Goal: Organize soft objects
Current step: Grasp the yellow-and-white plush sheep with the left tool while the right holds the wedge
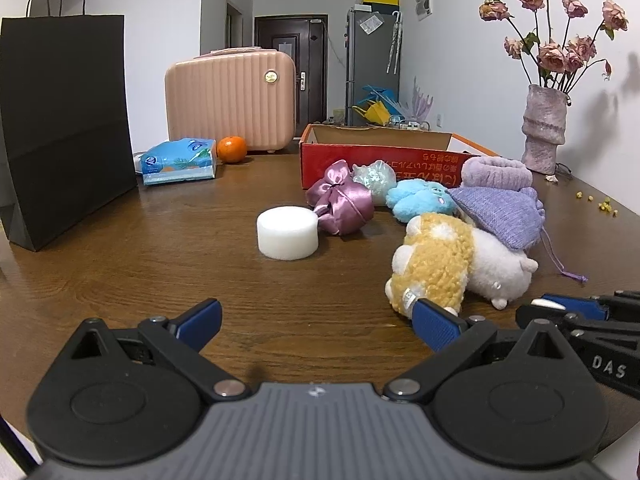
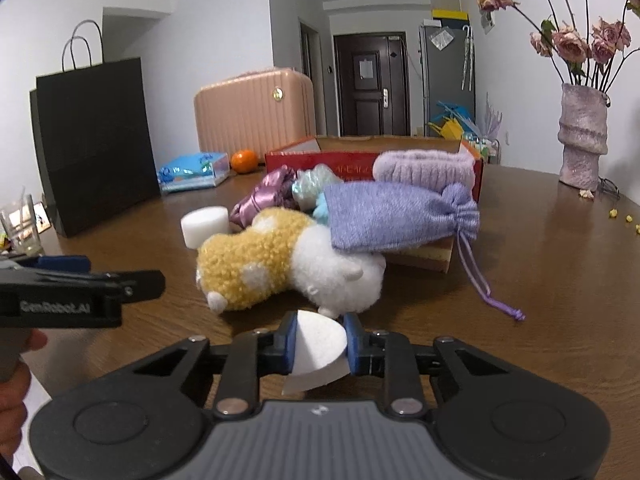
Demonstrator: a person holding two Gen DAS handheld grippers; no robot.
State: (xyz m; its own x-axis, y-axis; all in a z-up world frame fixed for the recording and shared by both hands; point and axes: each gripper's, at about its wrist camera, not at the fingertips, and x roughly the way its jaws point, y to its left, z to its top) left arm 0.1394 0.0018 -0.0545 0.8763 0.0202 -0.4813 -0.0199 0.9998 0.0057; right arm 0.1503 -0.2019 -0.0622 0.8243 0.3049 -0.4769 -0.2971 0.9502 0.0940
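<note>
A: Right gripper point(image 2: 318, 346): jaws narrow, blue pads pressed on a white foam wedge point(image 2: 318, 350) squeezed between them, low over the wooden table point(image 2: 540, 280).

B: Left gripper point(image 1: 320, 316): jaws wide, nothing between them. Its right-hand finger lies just beside the yellow-and-white plush point(image 1: 436, 264); contact, cannot tell.

A: From the right wrist view, that plush lies on its side at 12 o'clock of the wedge, close. Purple knit drawstring pouch point(image 2: 396, 216) lies across its white end, cord trailing toward 4 o'clock.

B: White foam cylinder point(image 1: 288, 232) stands at 11 o'clock of the left gripper, touching the pink satin bow point(image 1: 344, 200). Blue plush point(image 1: 420, 200) just right of the bow.

A: Red cardboard box point(image 2: 320, 160) open behind the pile, fuzzy lilac piece point(image 2: 424, 166) against its front.

B: Far edge: black paper bag point(image 1: 64, 120) at 10 o'clock, tissue pack point(image 1: 180, 160), orange point(image 1: 231, 149), pink suitcase point(image 1: 232, 100). Vase of dried roses point(image 1: 544, 128) at 2 o'clock.
</note>
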